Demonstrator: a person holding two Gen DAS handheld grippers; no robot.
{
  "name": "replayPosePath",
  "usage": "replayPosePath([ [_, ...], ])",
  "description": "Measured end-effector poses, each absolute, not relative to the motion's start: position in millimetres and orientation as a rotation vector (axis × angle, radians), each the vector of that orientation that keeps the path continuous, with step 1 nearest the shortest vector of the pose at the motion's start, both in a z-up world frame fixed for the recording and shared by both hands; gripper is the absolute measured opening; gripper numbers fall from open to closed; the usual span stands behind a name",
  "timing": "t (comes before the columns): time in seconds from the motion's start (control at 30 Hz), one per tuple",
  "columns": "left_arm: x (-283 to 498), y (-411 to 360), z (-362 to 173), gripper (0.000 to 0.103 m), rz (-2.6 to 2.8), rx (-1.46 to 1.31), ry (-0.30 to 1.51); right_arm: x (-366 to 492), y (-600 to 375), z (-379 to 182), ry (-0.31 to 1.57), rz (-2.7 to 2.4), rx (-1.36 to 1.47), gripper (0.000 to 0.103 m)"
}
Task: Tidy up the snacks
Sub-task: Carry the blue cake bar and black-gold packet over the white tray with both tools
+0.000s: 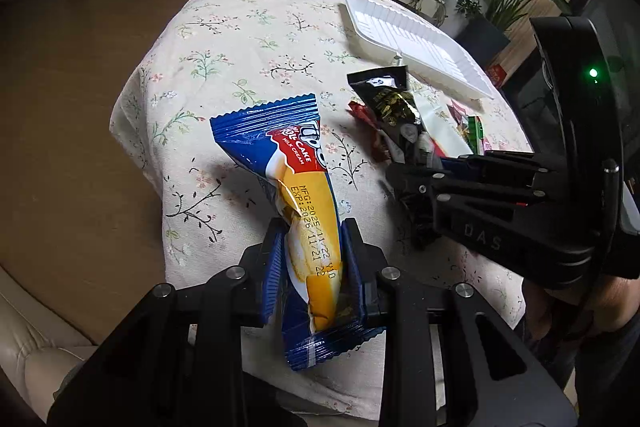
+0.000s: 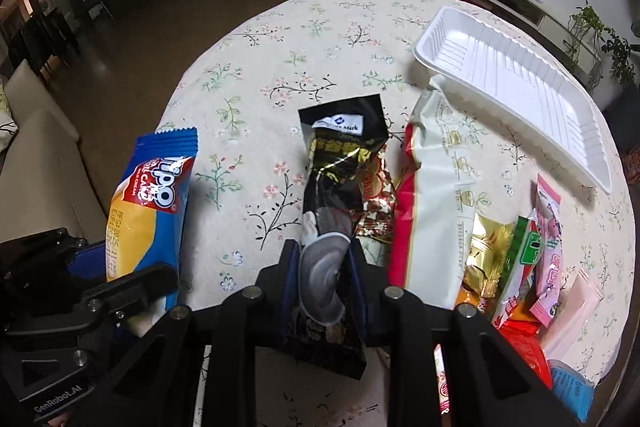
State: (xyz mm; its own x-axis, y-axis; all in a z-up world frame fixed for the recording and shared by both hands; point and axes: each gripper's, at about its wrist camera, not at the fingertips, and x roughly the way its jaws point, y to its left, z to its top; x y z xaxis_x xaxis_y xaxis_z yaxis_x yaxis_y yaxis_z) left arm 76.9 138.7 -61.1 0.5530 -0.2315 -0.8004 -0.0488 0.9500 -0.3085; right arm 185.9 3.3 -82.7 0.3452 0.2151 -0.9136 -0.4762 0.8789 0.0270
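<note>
My left gripper (image 1: 312, 247) is shut on a blue and yellow roll cake packet (image 1: 296, 187), held above the flowered tablecloth; it also shows at the left of the right wrist view (image 2: 148, 203). My right gripper (image 2: 322, 259) is shut on a black snack packet (image 2: 340, 179), which also shows in the left wrist view (image 1: 392, 103). An empty white plastic tray (image 2: 520, 87) lies at the far right of the table; it also shows in the left wrist view (image 1: 416, 39).
A pile of snacks lies at the right: a large white and red bag (image 2: 436, 195), a gold packet (image 2: 484, 251), a green packet (image 2: 524, 251), a pink packet (image 2: 548, 235). A beige sofa (image 2: 40, 155) stands left of the round table (image 2: 280, 39).
</note>
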Motion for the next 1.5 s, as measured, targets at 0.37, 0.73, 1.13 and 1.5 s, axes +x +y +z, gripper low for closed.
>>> replayPosePath([
  [0.37, 72, 135, -55, 0.026, -0.132, -0.297, 0.953, 170, -17, -62, 1.094, 0.513, -0.078, 0.013],
  [0.73, 91, 103, -16, 0.026, -0.239, -0.226, 0.908, 151, -91, -21, 1.023, 0.534, 0.198, 0.013],
  [1.13, 221, 76, 59, 0.026, -0.292, -0.08, 0.847, 203, -233, 29, 0.9, 0.312, 0.345, 0.013],
  [1.5, 395, 39, 30, 0.026, -0.362, 0.019, 0.976, 323, -252, 22, 0.94, 0.282, 0.327, 0.013],
])
